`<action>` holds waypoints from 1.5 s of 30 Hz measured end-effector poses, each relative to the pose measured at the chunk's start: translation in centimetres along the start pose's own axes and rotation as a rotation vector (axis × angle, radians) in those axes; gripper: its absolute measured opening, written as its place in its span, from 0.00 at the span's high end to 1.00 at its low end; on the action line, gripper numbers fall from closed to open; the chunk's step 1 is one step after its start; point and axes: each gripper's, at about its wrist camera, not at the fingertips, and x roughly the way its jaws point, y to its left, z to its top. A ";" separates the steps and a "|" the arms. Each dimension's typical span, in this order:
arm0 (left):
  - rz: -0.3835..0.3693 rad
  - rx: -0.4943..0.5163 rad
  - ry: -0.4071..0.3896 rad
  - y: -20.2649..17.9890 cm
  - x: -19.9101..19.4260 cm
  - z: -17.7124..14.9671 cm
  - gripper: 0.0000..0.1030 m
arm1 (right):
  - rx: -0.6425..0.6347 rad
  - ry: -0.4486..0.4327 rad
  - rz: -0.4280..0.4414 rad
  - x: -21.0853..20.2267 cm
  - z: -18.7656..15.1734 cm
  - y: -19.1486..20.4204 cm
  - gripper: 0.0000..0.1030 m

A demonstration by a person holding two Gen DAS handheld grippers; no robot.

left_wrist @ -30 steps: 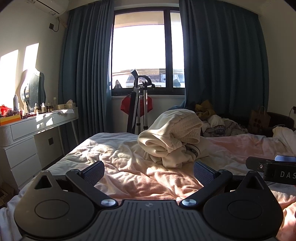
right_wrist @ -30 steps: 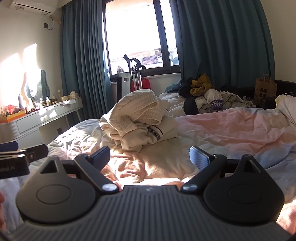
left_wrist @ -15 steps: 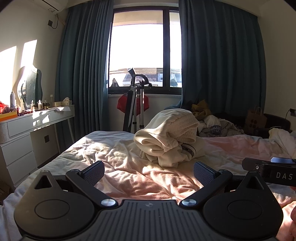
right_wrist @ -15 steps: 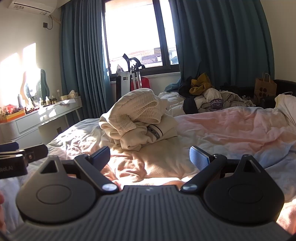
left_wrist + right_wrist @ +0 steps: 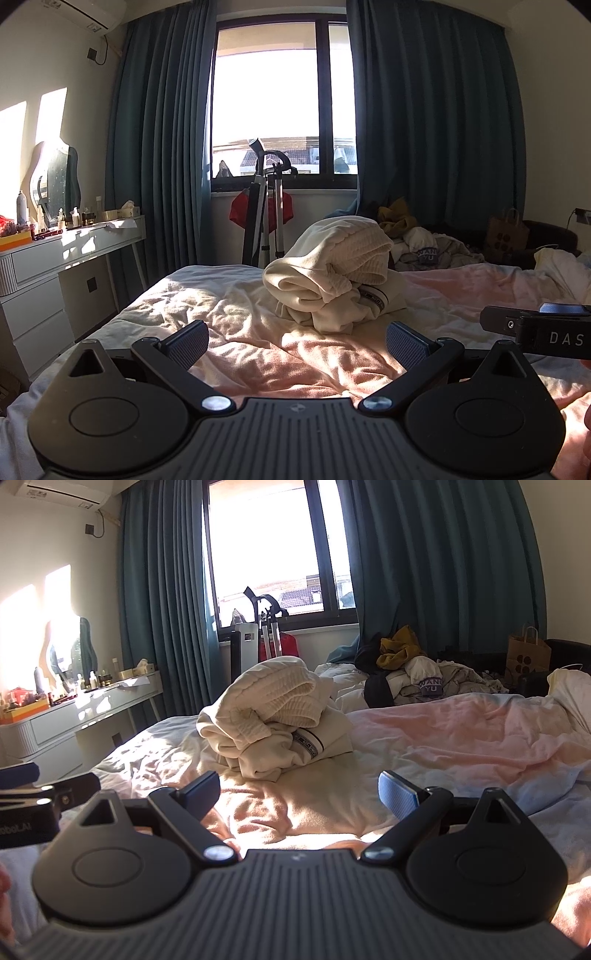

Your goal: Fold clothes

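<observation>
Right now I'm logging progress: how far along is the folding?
Nothing looks folded yet. The cream garment lies bunched in a heap on the bed. Nothing is in hand: the left gripper and the right gripper are open and empty, short of the heap. Grasping, spreading and folding all remain.

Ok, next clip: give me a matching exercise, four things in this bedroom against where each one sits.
Things:
1. cream garment bundle
2. brown paper bag
3. mirror
4. air conditioner

Places:
A. high on the wall, left of the curtains
B. middle of the bed
C. on the white dresser
D. far right, beyond the bed

Pairs: 1-B, 2-D, 3-C, 4-A
</observation>
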 end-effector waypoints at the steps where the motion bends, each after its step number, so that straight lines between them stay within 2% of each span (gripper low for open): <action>1: -0.001 0.003 0.001 -0.1 0.1 0.0 0.00 | 0.000 0.001 -0.002 0.0 0.0 0.0 0.08; 3: 0.003 0.011 0.001 -0.3 0.5 0.2 0.00 | -0.005 0.001 -0.017 -0.2 0.1 0.0 0.08; 8: -0.029 0.040 0.005 -2.0 2.6 1.6 0.00 | -0.007 -0.073 -0.071 -1.7 1.0 -0.4 0.08; 12: -0.048 0.113 -0.021 -5.2 5.7 3.1 0.00 | 0.018 -0.037 -0.107 -1.3 1.1 -1.5 0.08; 17: -0.040 0.209 -0.045 -9.6 11.4 4.9 0.00 | 0.069 -0.006 -0.141 -0.6 1.2 -3.0 0.08; 25: 0.041 0.330 -0.058 -15.6 22.7 6.9 0.01 | 0.233 0.006 -0.145 1.2 0.9 -7.8 0.08; 31: 0.120 0.343 -0.037 -17.6 30.7 7.4 0.04 | 0.306 0.087 -0.128 4.4 -0.6 -10.1 0.08; 36: 0.188 0.315 -0.050 -18.3 35.3 7.6 0.10 | 0.348 0.140 -0.105 7.1 -1.8 -11.0 0.08; 40: 0.218 0.293 -0.083 -17.5 36.2 8.2 0.22 | 0.376 0.180 -0.090 9.2 -2.7 -11.7 0.08; 41: 0.215 0.278 -0.087 -17.1 36.0 8.6 0.30 | 0.382 0.190 -0.086 9.7 -2.9 -11.8 0.08; 42: 0.212 0.264 -0.091 -16.6 35.7 9.0 0.43 | 0.381 0.193 -0.084 10.0 -3.1 -11.7 0.08; 43: 0.209 0.249 -0.095 -16.2 35.5 9.4 0.49 | 0.377 0.195 -0.083 10.2 -3.2 -11.6 0.08; 44: 0.205 0.235 -0.100 -15.8 35.2 9.8 0.73 | 0.374 0.195 -0.079 10.4 -3.2 -11.4 0.08; 45: 0.202 0.220 -0.104 -15.3 35.0 10.2 0.88 | 0.371 0.195 -0.075 10.5 -3.2 -11.3 0.08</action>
